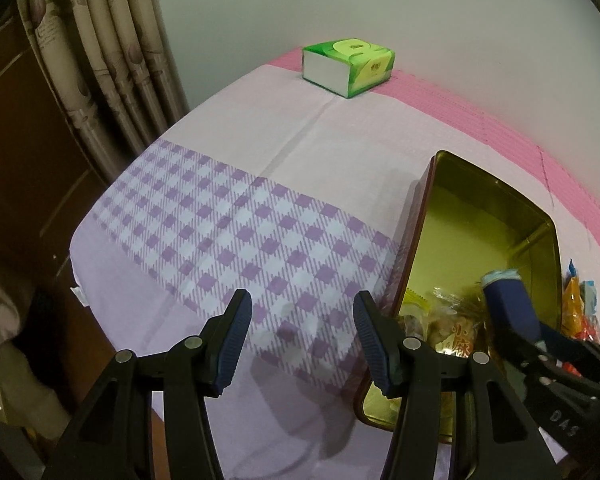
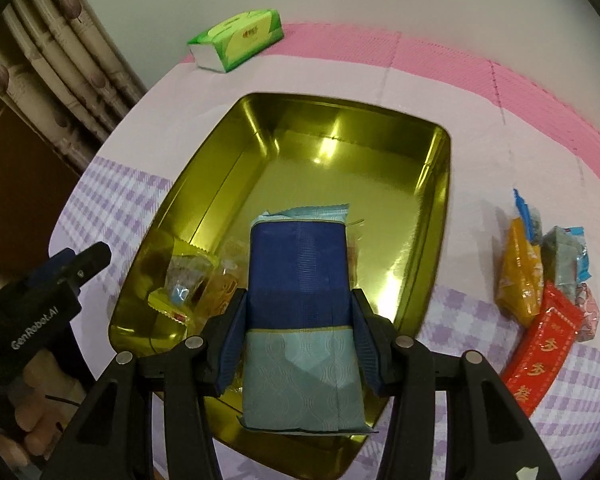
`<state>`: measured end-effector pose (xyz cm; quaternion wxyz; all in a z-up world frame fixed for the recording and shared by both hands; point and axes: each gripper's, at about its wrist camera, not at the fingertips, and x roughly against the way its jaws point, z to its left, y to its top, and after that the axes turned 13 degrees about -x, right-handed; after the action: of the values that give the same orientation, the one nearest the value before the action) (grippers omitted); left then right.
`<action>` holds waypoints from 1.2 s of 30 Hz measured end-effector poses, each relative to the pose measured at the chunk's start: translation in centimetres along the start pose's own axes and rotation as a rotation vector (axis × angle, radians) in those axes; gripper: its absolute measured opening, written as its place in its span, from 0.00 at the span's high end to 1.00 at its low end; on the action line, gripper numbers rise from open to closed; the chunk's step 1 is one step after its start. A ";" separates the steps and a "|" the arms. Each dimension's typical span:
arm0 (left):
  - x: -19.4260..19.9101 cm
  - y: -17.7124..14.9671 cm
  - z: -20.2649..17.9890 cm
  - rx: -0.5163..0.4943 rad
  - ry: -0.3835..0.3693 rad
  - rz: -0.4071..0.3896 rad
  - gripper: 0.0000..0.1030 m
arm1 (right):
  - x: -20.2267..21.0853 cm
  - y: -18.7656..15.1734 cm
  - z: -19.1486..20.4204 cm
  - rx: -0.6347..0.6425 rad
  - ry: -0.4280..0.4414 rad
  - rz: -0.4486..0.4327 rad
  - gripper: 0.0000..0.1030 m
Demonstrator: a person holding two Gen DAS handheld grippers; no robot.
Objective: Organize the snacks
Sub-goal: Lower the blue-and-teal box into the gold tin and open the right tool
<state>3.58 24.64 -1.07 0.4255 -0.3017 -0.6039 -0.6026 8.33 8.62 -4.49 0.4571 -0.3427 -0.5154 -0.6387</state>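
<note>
Both tongs tilt steeply downward: right tongs (image 2: 300,340) pinching a blue packet (image 2: 300,280) above the tin (image 2: 260,128), left tongs (image 1: 300,344) spread, empty.

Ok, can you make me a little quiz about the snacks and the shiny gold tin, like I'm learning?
1. True or false: the right gripper holds a dark blue and pale blue snack packet above the gold metal tin.
2. What lies between the left gripper's jaws?
3. Which is nearest the wall: A) red packet B) green tissue pack C) orange packet?

Key: 1 true. 2 nothing; it is open. 3 B.
</note>
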 end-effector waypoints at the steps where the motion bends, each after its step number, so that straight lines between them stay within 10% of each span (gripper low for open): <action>1: 0.0 0.0 0.0 -0.002 0.003 -0.002 0.47 | -0.2 -0.1 0.1 0.001 -0.001 0.002 0.55; 23: -0.3 0.0 -0.4 -0.007 -0.013 0.007 0.47 | 0.5 -0.6 -0.1 0.014 0.014 -0.011 0.48; 36: -0.4 0.0 -0.5 -0.007 -0.012 0.009 0.45 | 5.8 -0.3 -9.7 -0.171 -0.081 -0.105 0.37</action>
<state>3.79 24.24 -1.43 0.4235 -0.3099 -0.6029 -0.6010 6.39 -2.14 -1.54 0.3710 -0.3784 -0.4941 -0.6893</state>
